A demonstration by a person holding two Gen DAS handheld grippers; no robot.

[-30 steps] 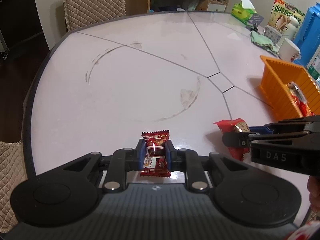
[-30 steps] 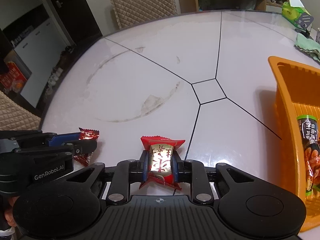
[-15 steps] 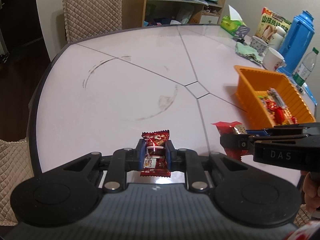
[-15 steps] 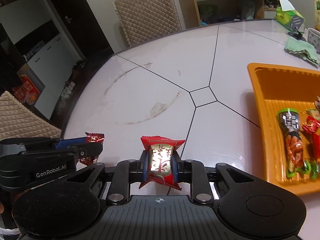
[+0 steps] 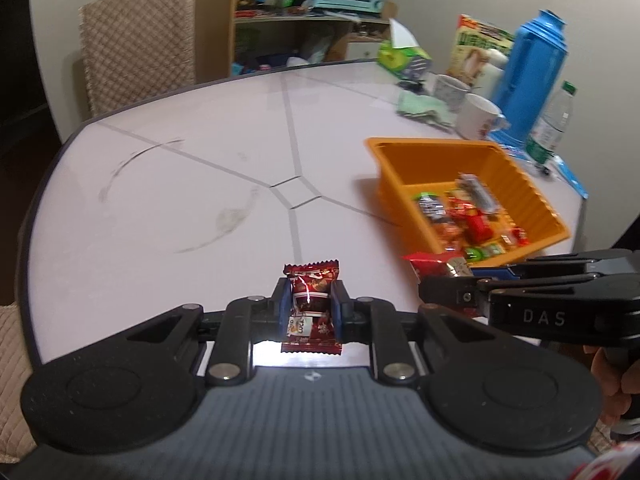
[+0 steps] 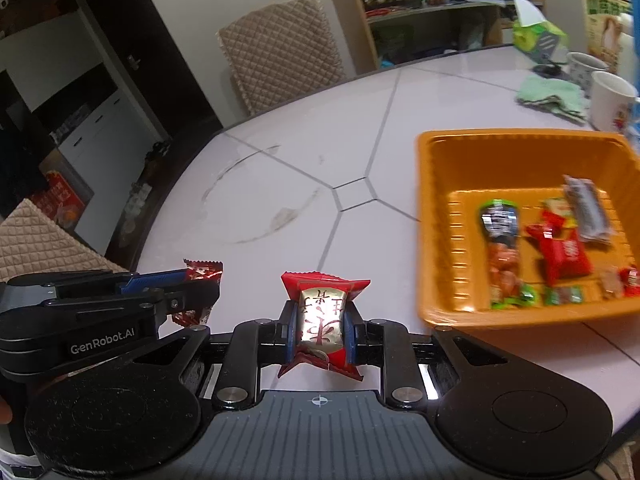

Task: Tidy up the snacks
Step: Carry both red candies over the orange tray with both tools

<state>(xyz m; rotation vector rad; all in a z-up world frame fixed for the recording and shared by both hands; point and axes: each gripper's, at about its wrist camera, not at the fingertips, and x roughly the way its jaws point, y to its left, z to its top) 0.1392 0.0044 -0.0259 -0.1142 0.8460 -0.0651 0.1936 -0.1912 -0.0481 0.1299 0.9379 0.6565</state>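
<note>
My left gripper [image 5: 311,305] is shut on a dark red candy packet [image 5: 312,300], held above the white table. My right gripper [image 6: 319,326] is shut on a red and gold snack packet [image 6: 321,316]. Each gripper shows in the other's view: the right one [image 5: 448,280] at the right with its red packet [image 5: 436,263], the left one [image 6: 188,284] at the left with its dark red packet [image 6: 202,272]. The orange basket [image 6: 440,200] stands to the right and ahead, with several wrapped snacks inside. In the left wrist view the basket [image 5: 404,168] lies beyond the right gripper.
Behind the basket stand a white mug [image 5: 478,116], a blue thermos [image 5: 530,76], a water bottle [image 5: 552,124], a green cloth [image 5: 424,108] and a tissue box [image 5: 402,58]. A padded chair [image 6: 280,52] is at the table's far edge. The white table [image 5: 180,208] has dark scuff marks.
Both grippers have risen and moved toward the orange basket with their packets still held. The basket's inside and its snacks have come into full view.
</note>
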